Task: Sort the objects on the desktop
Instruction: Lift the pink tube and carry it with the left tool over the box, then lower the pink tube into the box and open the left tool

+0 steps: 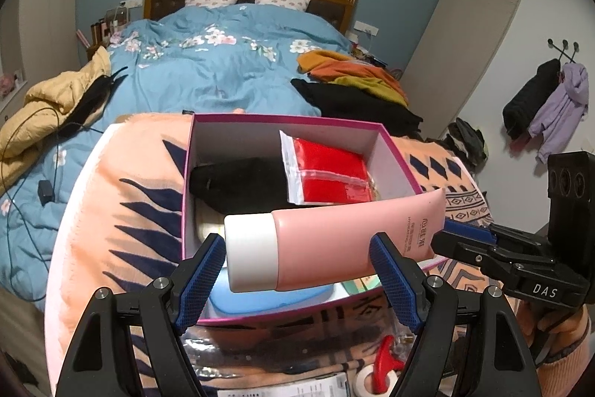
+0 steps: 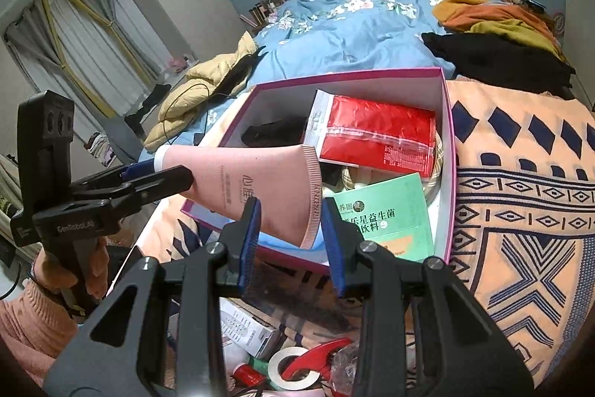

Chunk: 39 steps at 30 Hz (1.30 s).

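Observation:
A pink tube (image 1: 334,237) with a white cap hangs level over the near edge of an open magenta box (image 1: 286,118). My right gripper (image 2: 292,211) is shut on the tube's (image 2: 253,173) crimped tail; in the left wrist view this gripper (image 1: 442,237) comes in from the right. My left gripper (image 1: 297,240) is open wide. Its left pad is beside the cap and its right pad in front of the tube's middle. In the right wrist view the left gripper (image 2: 167,173) sits at the cap end, with a hand (image 2: 89,259) on its handle.
The box (image 2: 353,73) holds a red pouch (image 2: 375,133), a green carton (image 2: 386,214), a black item (image 1: 238,185) and a blue item (image 1: 267,300). Below my fingers lie a tape roll (image 2: 293,373), a red-handled tool (image 2: 316,356) and a white carton (image 2: 245,330). A bed with clothes stands behind.

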{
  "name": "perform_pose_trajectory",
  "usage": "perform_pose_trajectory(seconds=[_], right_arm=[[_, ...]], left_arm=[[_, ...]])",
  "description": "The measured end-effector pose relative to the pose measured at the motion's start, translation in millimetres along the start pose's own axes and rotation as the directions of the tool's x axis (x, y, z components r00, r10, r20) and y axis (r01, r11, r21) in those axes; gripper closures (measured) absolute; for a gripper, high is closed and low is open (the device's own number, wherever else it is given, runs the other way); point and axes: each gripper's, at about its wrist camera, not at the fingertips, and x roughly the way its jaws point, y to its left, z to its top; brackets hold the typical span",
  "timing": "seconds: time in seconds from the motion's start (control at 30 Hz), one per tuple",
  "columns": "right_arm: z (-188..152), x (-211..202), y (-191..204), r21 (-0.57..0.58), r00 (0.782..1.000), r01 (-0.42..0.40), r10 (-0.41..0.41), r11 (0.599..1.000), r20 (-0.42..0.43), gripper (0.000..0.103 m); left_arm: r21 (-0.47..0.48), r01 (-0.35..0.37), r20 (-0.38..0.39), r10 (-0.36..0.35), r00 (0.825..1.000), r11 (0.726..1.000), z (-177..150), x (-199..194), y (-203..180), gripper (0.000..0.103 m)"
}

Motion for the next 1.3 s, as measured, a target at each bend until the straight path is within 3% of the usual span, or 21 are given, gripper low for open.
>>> perform_pose_trajectory(seconds=[0.87, 1.3], right_arm=[[1.2, 59.6, -37.6, 0.076, 0.991, 0.059, -0.049, 0.995, -0.126, 0.067], [-1.0, 93.5, -45.0, 0.060, 0.968, 0.119, -0.102, 0.991, -0.229, 0.065]], left_arm=[[-0.060, 0.004, -0.129, -0.012, 0.992, 0.998, 2.6, 68.5, 21.1, 0.022], [0.008, -0.069, -0.171, 0.070, 0.983, 0.998, -0.7, 94.6, 19.1, 0.022]])
